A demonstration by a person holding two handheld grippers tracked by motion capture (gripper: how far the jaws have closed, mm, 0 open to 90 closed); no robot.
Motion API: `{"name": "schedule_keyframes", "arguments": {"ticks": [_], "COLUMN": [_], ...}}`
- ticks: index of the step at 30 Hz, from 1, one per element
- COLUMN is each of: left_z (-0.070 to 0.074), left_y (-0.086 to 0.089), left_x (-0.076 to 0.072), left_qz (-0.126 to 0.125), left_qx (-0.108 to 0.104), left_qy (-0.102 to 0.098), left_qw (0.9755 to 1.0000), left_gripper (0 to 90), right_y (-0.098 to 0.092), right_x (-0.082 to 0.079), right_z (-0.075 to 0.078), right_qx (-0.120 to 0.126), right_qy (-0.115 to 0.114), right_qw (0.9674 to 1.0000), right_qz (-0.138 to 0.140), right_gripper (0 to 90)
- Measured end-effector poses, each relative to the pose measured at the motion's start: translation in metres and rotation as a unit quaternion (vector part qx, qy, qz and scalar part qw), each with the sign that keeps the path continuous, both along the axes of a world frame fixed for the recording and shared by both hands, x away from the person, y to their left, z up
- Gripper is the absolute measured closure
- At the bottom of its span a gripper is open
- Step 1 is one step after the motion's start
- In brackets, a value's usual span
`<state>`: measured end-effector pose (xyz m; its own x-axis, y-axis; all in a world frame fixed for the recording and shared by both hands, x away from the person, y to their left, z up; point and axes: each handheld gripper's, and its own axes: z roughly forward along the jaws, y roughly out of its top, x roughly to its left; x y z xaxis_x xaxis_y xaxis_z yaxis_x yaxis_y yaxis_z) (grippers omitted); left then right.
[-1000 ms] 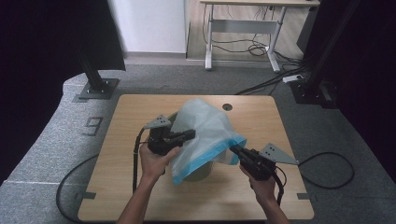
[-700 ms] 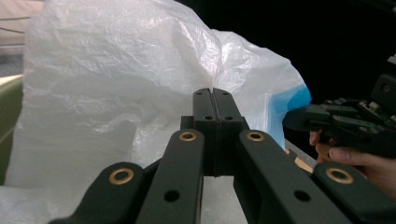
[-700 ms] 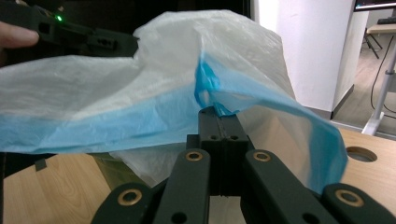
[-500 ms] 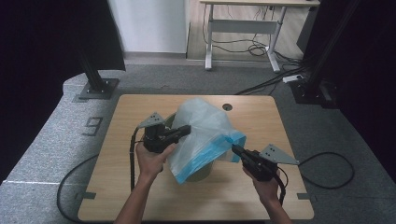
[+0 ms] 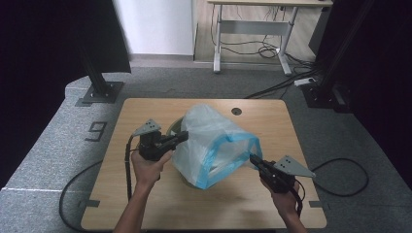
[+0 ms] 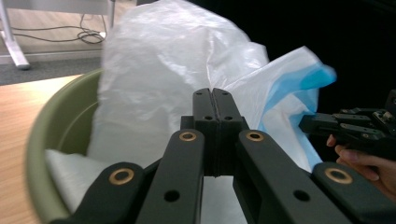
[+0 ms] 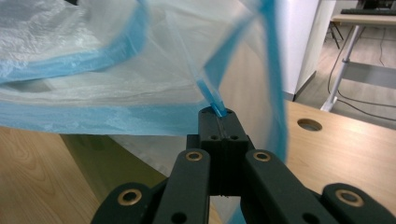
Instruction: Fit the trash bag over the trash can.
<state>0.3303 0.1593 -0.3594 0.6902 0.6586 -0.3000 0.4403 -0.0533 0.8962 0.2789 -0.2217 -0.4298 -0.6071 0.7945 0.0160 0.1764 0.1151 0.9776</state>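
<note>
Item: translucent white plastic bag with blue rim (image 5: 214,145), standing over a round olive-green plastic bin (image 5: 176,127) at the middle of the light wooden worktop (image 5: 160,208).
Left tongs (image 5: 183,137): jaws together, tips against the bag's white side just above the bin's rim; whether film is nipped between them cannot be told.
Right tongs (image 5: 253,159): jaws clamped on the bag's blue rim, drawing it toward the worktop's near right corner.
Cable hole (image 5: 236,111): near the far edge.
</note>
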Motion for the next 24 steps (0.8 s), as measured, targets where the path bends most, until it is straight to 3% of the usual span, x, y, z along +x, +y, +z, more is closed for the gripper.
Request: {"name": "schedule_keyframes", "arguments": {"ticks": [10, 18, 24], "left_z": [-0.009, -0.012, -0.015], "left_y": [0.03, 0.044, 0.051], "left_x": [-0.004, -0.011, -0.021], "left_qz": [0.019, 0.033, 0.021], "left_qx": [-0.017, -0.011, -0.01], "left_qy": [0.008, 0.004, -0.002], "left_qw": [0.9997, 0.9994, 0.9997], "left_gripper": [90.0, 90.0, 90.0], "right_y": [-0.01, -0.011, -0.016], "right_x": [-0.001, -0.006, -0.015], "right_z": [-0.008, -0.011, -0.012], "right_qx": [0.005, 0.004, 0.029], "right_qy": [0.012, 0.014, 0.019], "right_qw": [0.9999, 0.9999, 0.9991], "right_qz": [-0.009, -0.001, 0.023], "right_gripper": [88.9, 88.9, 88.8]}}
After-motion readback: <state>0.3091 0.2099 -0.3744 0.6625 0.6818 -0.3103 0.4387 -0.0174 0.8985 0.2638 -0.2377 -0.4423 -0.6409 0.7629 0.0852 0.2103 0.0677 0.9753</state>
